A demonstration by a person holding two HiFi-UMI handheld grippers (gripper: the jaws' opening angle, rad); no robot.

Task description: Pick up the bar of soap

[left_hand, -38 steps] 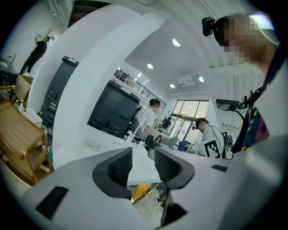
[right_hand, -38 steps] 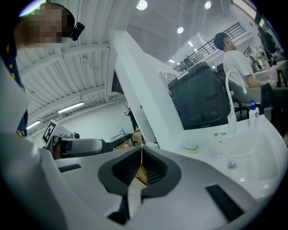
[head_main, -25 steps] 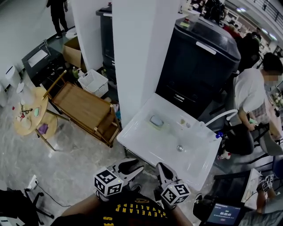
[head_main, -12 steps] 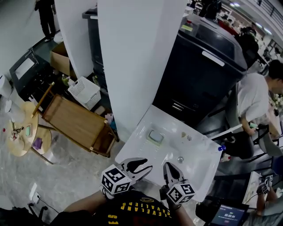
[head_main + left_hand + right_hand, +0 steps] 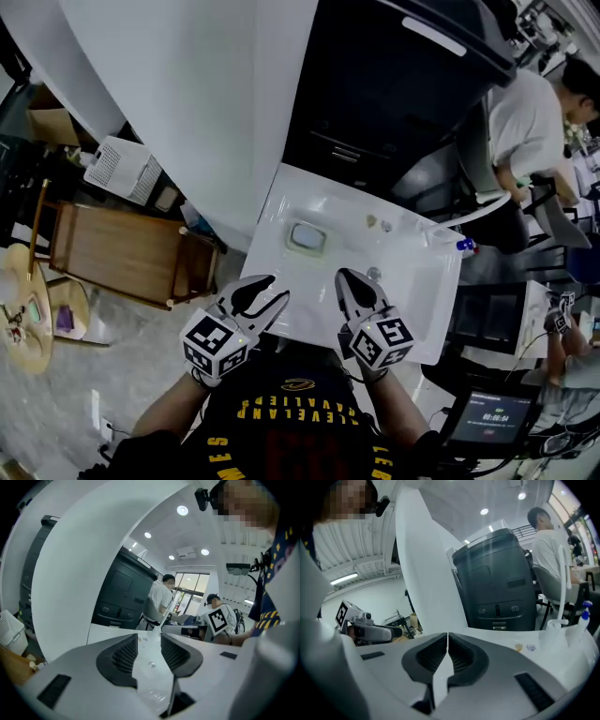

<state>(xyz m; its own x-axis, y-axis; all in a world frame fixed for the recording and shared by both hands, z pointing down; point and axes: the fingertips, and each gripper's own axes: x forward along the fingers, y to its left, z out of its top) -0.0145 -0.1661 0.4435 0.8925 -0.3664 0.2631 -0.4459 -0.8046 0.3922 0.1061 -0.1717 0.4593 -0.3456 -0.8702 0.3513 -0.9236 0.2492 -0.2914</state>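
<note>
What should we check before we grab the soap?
1. Grey-blue bar of soap in view in the white sink: ok.
2. Left gripper jaws apart and empty: ok.
3. Right gripper jaws apart: not ok, they are shut.
4. A gripper at the soap: not ok, both hover at the sink's near edge.
5. Soap dry enough to grip: cannot tell.

Bar of soap: lying flat on its dish, untouched.
Rounded rectangular bar, pale grey, broad face up, long side roughly parallel to the sink's back edge. It rests on a slightly larger pale green dish, which sits in the back left part of the white sink, near the left rim. Surface detail is too small to make out.
</note>
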